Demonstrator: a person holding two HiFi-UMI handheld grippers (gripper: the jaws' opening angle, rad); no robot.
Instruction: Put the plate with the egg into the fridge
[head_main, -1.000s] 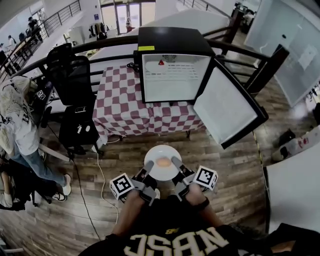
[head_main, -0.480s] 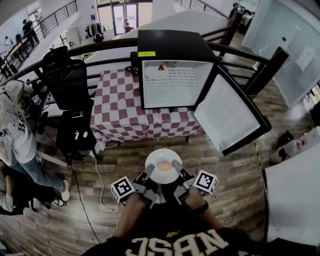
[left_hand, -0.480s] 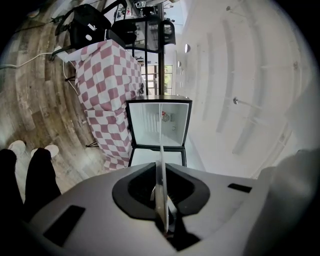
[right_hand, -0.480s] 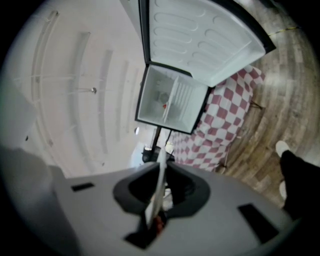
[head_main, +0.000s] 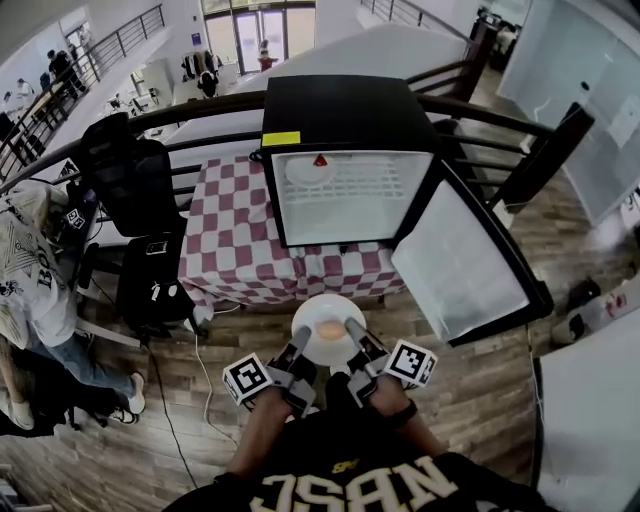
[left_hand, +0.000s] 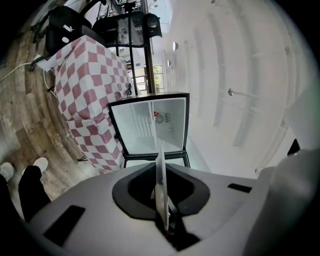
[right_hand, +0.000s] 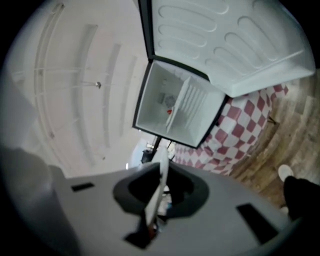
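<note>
Head view shows the open fridge (head_main: 350, 195) nearer than a second ago. The plate (head_main: 312, 316) with the egg (head_main: 328, 328) is carried as before, with the left claw (head_main: 300, 338) and right claw (head_main: 352, 330) each clamped on opposite rims. It hangs over the wooden floor (head_main: 470, 390), just short of the checked bench (head_main: 235, 250). The fridge door (head_main: 465, 255) stands swung wide to the right, the white interior facing the plate

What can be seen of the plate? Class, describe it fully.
The plate is round, white and shallow, ceramic by its look. It is held about level in the air, in front of the open fridge. An egg lies at its middle. The left gripper clamps its left rim and the right gripper its right rim; each gripper view shows its thin edge between the jaws.
</note>
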